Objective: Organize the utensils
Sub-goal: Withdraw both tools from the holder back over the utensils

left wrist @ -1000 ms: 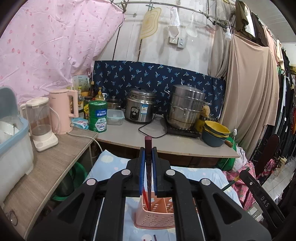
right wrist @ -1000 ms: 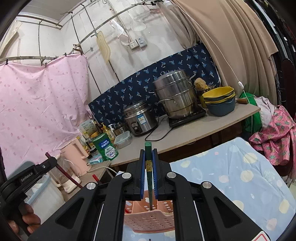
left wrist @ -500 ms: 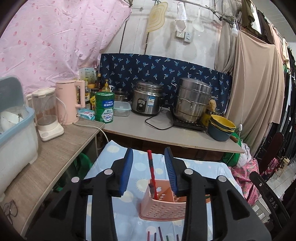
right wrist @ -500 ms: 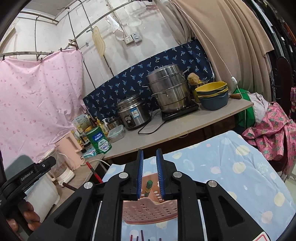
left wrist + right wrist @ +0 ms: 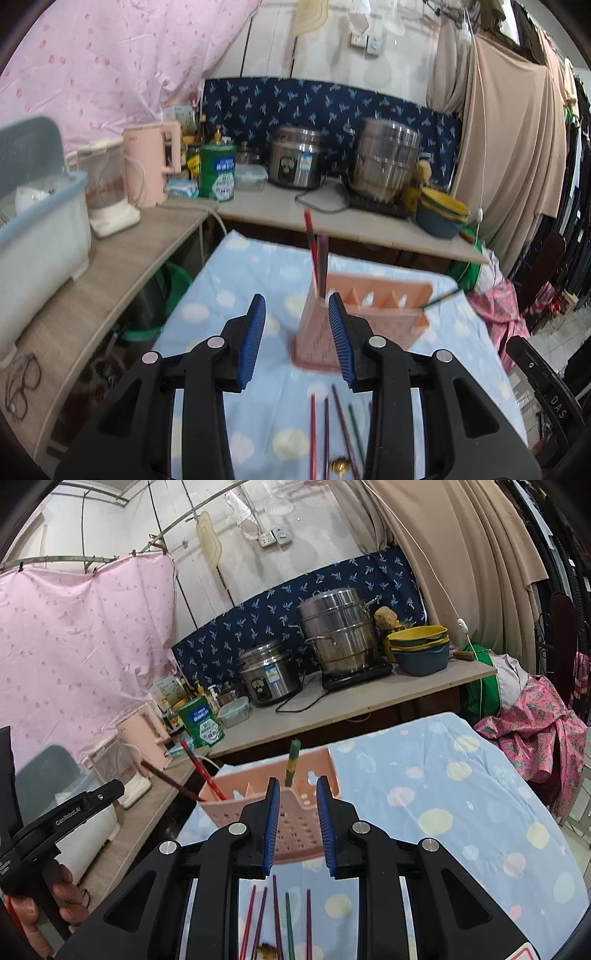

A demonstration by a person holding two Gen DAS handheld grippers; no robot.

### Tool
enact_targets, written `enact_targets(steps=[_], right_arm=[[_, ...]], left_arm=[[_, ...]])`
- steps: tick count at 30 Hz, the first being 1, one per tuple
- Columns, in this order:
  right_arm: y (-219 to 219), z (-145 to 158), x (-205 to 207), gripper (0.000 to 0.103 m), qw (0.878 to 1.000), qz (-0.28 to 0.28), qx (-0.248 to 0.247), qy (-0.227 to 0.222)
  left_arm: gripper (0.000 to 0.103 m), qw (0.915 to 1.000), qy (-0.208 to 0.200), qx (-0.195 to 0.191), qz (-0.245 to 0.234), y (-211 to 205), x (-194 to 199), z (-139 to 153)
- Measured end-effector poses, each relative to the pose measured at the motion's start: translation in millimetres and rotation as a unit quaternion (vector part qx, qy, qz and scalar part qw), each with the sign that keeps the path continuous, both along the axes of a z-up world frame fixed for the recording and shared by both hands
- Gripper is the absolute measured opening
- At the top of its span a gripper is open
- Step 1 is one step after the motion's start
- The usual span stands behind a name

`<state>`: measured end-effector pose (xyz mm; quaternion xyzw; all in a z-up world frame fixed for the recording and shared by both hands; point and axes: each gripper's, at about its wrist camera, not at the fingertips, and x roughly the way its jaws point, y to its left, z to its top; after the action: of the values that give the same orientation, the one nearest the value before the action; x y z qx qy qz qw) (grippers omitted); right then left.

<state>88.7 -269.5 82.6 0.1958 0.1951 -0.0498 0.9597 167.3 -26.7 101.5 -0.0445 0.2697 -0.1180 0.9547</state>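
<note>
A pink slotted utensil holder (image 5: 373, 314) (image 5: 229, 805) stands on the blue dotted cloth (image 5: 240, 280). Two red chopsticks (image 5: 314, 251) (image 5: 201, 771) lean in its left end. A green chopstick (image 5: 293, 760) (image 5: 439, 299) stands in its right end. My left gripper (image 5: 297, 332) is open and empty, just short of the holder. My right gripper (image 5: 299, 823) has its jaws opening, with nothing between the pads and the green chopstick beyond them. Several loose chopsticks (image 5: 332, 424) (image 5: 277, 915) lie on the cloth below both grippers.
A side shelf on the left carries a white bin (image 5: 40, 236), a blender (image 5: 107, 192) and a pink kettle (image 5: 151, 166). The back counter holds a green tin (image 5: 218, 171), a rice cooker (image 5: 295, 162), a steamer pot (image 5: 384, 158) and bowls (image 5: 443, 214). A hand (image 5: 37, 904) grips the left handle.
Both grippers were shut on a chopstick above the holder. Both have opened, leaving the chopsticks standing in it, and have drawn back and down, bringing the loose chopsticks into view.
</note>
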Motion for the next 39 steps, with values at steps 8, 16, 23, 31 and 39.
enact_targets(steps=[8, 16, 23, 31, 39], right_arm=[[15.8, -64.4, -49.7, 0.021, 0.996, 0.020, 0.011, 0.089], [49.6, -127.9, -91.6, 0.021, 0.982, 0.054, -0.002, 0.179], [69.8, -151.6, -108.5, 0.021, 0.975, 0.074, -0.013, 0.209], [77.6, -154.2, -108.2, 0.020, 0.974, 0.084, -0.016, 0.210], [79.8, -160.8, -106.5, 0.017, 0.972, 0.084, -0.018, 0.220]], left_arm=[[0.034, 0.9969, 0.071, 0.030, -0.016, 2.8, -43.3, -70.1], [0.034, 0.9891, 0.134, 0.050, -0.036, 3.6, -81.9, -127.2], [0.034, 0.9849, 0.158, 0.057, -0.042, 7.5, -100.1, -148.9], [0.034, 0.9834, 0.165, 0.057, -0.050, 6.3, -110.7, -156.2], [0.034, 0.9825, 0.168, 0.057, -0.057, 3.7, -113.1, -158.7]])
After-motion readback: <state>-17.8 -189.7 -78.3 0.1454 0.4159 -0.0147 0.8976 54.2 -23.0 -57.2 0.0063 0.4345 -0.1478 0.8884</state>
